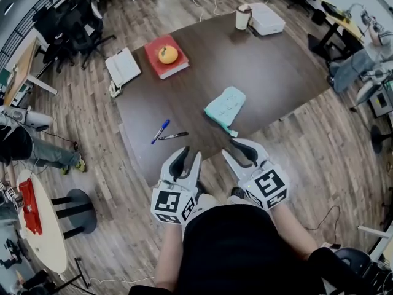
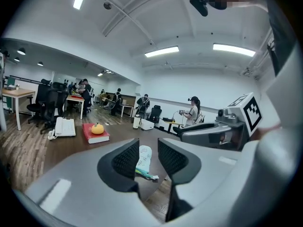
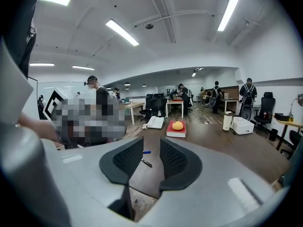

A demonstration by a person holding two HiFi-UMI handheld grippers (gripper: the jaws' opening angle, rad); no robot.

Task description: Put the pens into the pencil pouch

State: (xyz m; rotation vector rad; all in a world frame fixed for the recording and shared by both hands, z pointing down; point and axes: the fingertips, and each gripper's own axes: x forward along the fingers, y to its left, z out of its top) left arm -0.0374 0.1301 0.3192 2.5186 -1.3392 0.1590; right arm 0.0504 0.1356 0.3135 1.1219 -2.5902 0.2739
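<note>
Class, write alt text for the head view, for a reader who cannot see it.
Open and empty, the left gripper and right gripper hover just short of a dark brown table. On it lie a blue pen, a black pen and a mint-green fabric pencil pouch; farther back, a red book bears a yellow fruit.

Matt dk wood table (image 1: 270,72), cloth pouch (image 1: 225,106)
</note>
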